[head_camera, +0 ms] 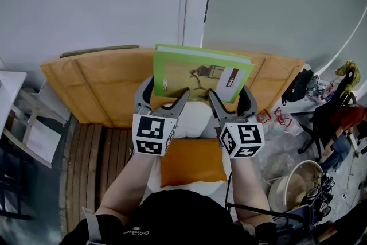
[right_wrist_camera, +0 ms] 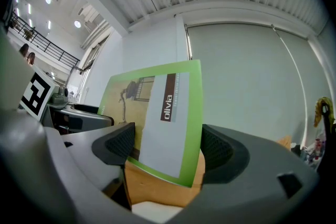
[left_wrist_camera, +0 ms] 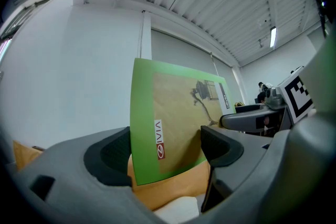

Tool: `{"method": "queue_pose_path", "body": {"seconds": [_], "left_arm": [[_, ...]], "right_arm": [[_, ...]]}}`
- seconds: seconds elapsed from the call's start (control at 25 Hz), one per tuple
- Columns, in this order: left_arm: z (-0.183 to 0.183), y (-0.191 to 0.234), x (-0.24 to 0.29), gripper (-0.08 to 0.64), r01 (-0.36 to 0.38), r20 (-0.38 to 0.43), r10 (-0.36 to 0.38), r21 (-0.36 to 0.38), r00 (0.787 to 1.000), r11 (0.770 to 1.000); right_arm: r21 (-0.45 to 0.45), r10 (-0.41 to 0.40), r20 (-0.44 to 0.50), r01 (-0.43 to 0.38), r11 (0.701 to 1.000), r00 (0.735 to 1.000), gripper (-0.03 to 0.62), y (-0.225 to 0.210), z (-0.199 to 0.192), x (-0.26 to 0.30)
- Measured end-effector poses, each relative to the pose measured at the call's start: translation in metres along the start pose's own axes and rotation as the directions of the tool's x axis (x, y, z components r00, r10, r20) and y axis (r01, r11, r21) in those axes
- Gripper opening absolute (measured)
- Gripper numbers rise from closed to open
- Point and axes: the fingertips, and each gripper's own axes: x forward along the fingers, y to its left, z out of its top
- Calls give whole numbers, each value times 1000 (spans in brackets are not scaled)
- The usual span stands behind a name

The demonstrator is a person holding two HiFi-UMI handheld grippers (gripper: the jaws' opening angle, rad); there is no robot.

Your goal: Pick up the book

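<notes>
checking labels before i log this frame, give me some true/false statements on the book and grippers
1. The book has a green cover. True.
2. The left gripper has nothing between its jaws. False: a corner of the book is between them.
3. The right gripper has the book between its jaws. True.
4. The book lies flat on the orange cushion. False: it is upright at the grippers, off the cushion.

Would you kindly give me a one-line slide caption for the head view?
A green book upright before tan cardboard, left gripper and right gripper each straddling a lower corner.
</notes>
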Motion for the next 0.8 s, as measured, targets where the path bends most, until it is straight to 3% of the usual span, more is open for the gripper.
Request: {"method": "queue_pose_path", "body": {"seconds": [0.8], "left_arm": [[-12, 2, 12, 400, 1, -22, -1, -10, 1000, 1000]], "right_arm": [[13, -10, -38, 10, 1000, 999, 368, -6, -17, 9]]}}
